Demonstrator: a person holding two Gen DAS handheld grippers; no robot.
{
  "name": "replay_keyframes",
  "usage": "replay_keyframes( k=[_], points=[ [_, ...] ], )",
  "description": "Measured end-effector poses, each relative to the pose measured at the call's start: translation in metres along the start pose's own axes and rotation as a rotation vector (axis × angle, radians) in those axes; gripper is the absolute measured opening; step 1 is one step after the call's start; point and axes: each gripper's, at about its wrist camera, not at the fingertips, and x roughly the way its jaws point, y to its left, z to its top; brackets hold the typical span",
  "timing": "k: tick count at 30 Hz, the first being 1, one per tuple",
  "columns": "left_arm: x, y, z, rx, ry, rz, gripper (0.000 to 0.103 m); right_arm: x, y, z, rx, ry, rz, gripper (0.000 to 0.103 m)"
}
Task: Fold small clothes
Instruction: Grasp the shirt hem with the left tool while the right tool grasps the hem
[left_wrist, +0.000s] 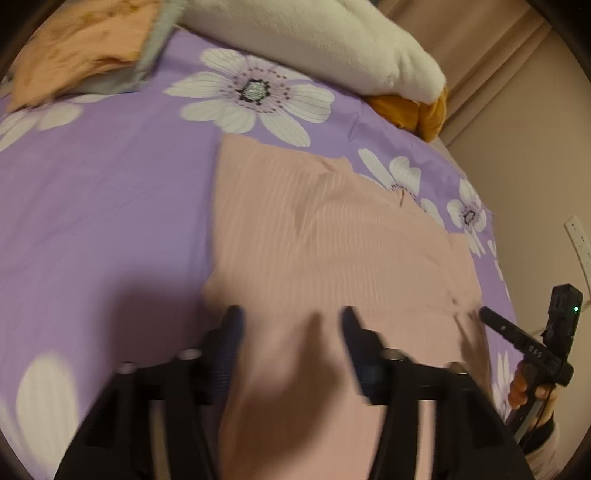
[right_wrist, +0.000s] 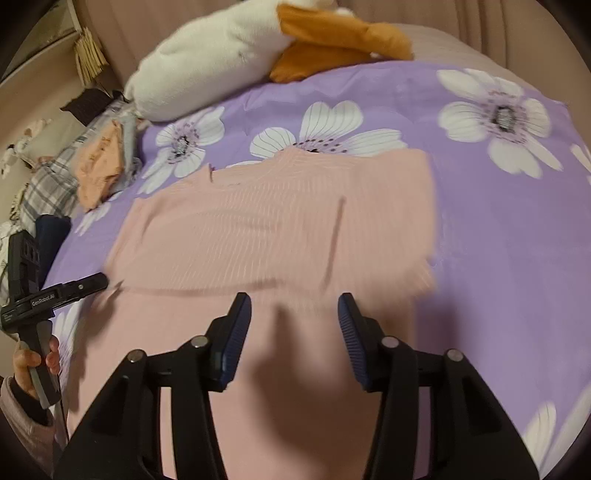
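Note:
A pink ribbed garment (left_wrist: 314, 229) lies spread on the purple flowered bed sheet (left_wrist: 92, 184); it also shows in the right wrist view (right_wrist: 280, 229), with one part folded over the rest. My left gripper (left_wrist: 291, 314) is open and empty, hovering above the garment's near part. My right gripper (right_wrist: 295, 301) is open and empty, also above the garment's near part. The right gripper shows at the right edge of the left wrist view (left_wrist: 491, 315); the left gripper shows at the left edge of the right wrist view (right_wrist: 99, 282).
A white and orange plush toy (right_wrist: 229, 48) lies at the far side of the bed. An orange garment (left_wrist: 81, 48) sits on a pile of other clothes (right_wrist: 55, 177) at the far left. A wall with a socket (left_wrist: 578, 236) is right of the bed.

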Motion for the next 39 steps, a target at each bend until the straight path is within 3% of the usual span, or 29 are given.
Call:
replay_keyframes(
  k=[2, 5, 10, 15, 26, 31, 33, 35, 37, 39],
  points=[
    [-0.022, 0.008, -0.024, -0.023, 0.001, 0.025, 0.074, -0.021, -0.011, -0.021, 0.033, 0.002, 0.007, 0.050],
    [-0.040, 0.020, -0.050, -0.085, 0.019, -0.027, 0.074, -0.047, -0.032, -0.055, 0.116, 0.014, 0.023, 0.053],
    [-0.061, 0.033, -0.092, -0.170, 0.055, -0.180, 0.074, -0.075, -0.061, -0.111, 0.246, 0.048, 0.071, 0.053],
    [-0.062, 0.029, -0.118, -0.219, 0.102, -0.335, 0.074, -0.081, -0.065, -0.156, 0.353, 0.098, 0.242, 0.053],
    [-0.078, 0.008, -0.168, -0.178, 0.179, -0.447, 0.074, -0.099, -0.044, -0.200, 0.402, 0.163, 0.413, 0.053],
    [-0.071, 0.007, -0.162, -0.201, 0.165, -0.443, 0.074, -0.093, -0.028, -0.198, 0.368, 0.161, 0.400, 0.053],
    [-0.067, 0.007, -0.158, -0.198, 0.158, -0.427, 0.074, -0.087, -0.025, -0.194, 0.358, 0.150, 0.395, 0.043],
    [-0.063, 0.004, -0.154, -0.199, 0.146, -0.411, 0.067, -0.081, -0.027, -0.190, 0.352, 0.148, 0.373, 0.028],
    [-0.058, 0.005, -0.151, -0.203, 0.152, -0.396, 0.051, -0.075, -0.029, -0.188, 0.361, 0.148, 0.365, 0.018],
    [-0.052, 0.008, -0.151, -0.220, 0.167, -0.361, 0.025, -0.075, -0.032, -0.189, 0.364, 0.142, 0.357, 0.012]
  ],
)
